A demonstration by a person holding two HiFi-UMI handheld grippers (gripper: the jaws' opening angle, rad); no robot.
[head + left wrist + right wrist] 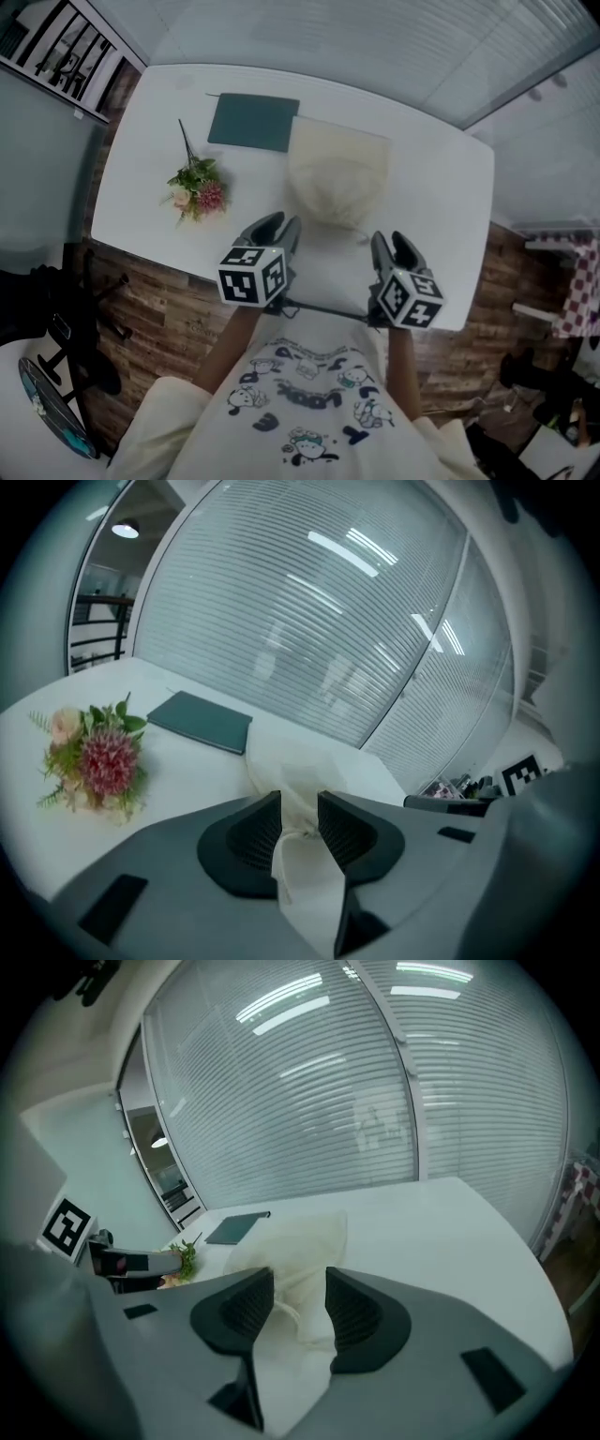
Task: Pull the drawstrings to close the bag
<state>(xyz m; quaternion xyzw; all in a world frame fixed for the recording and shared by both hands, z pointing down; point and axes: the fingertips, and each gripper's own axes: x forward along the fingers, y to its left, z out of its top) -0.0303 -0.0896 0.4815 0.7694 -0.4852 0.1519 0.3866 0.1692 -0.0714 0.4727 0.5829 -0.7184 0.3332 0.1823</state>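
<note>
Nearest you, over your printed shirt, the two marker cubes sit side by side above the near edge of the white bench (441, 187), the left cube (251, 275) a little farther from the edge than the right cube (410, 298); a thin dark rod runs between the two tools just below them; your left gripper (284, 223) points up the bench toward the near end of the bag, and in its own view its fingers (251, 829) stand apart, released, with a strip of cream cloth and a small knot of drawstring (306, 830) showing in the gap, though you cannot tell whether the knot touches a pad; your right gripper (392, 242) lies just beside the bag's near right corner, its fingers (361, 1312) also spread and gripping nothing, a loose length of the cord crossing the gap between them; the cream bag (337, 173) lies flat on the bench just past both tools, square at its far end and rounded in at the end toward you; to its left, apart from it, lies a small bunch of flowers (197, 187); farther back a dark green notebook (253, 122) touches the bag's far left corner; beyond the bench stands a wall of pale slatted blinds (309, 602).
</note>
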